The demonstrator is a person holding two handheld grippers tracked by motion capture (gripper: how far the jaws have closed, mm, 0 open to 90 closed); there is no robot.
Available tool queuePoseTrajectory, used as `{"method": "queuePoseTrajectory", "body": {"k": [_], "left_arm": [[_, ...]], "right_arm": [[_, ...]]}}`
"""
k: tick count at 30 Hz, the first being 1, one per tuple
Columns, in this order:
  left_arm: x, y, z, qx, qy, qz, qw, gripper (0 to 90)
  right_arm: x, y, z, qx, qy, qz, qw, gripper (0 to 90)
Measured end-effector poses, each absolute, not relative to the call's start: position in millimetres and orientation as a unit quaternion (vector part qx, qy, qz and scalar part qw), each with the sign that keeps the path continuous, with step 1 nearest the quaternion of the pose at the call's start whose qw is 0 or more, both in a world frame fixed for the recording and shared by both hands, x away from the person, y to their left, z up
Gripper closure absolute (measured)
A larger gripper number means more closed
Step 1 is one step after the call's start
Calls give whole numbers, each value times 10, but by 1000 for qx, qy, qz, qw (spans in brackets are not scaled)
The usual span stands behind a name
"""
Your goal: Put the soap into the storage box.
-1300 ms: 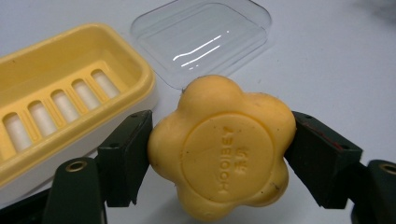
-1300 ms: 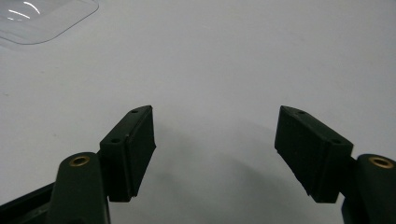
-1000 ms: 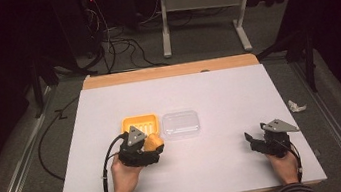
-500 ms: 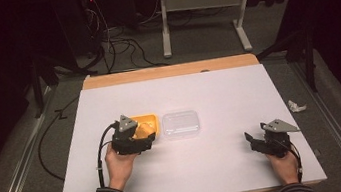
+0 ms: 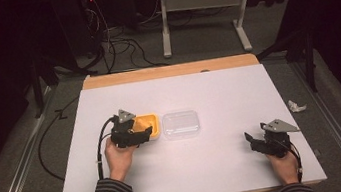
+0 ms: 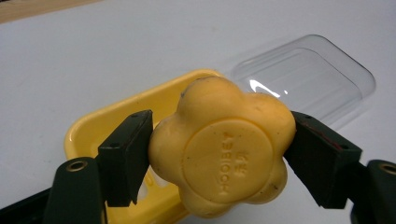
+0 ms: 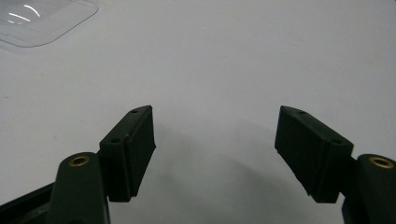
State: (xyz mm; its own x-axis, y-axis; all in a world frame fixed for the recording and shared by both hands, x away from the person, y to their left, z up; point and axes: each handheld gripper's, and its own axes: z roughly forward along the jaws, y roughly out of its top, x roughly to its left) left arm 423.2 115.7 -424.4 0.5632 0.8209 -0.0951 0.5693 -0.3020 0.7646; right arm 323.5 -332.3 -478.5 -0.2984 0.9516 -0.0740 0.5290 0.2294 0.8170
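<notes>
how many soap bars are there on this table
1. The yellow flower-shaped soap is clamped in the left gripper, above the yellow dish. The clear lid looks empty; none seems hidden.

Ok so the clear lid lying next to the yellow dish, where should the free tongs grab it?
Grip the clear lid by its raised rim on the edge nearest the open right tongs, coming from that side. It lies flat, so only the rim offers a bite.

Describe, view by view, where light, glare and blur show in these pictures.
High view: white table bright, floor around it dark. Left gripper view: glare streak on the clear lid; the soap, held in the left hand-held gripper, is sharp. Right gripper view: soft shadow under the open right hand-held gripper.
</notes>
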Motion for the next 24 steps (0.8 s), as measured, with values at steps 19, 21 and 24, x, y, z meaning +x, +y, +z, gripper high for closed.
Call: {"method": "queuePoseTrajectory", "body": {"k": [19,21,24], "left_arm": [[4493,1151,-4437,800,469,163,337,269],[4504,1153,-4454,800,470,160,336,269],[4517,1152,-4462,798,473,158,339,269]], "right_arm": [[3229,-3320,-4784,514,722,354,299,289],[3229,-3320,-4784,514,722,354,300,290],[3234,-3321,-4785,512,724,352,301,290]]}}
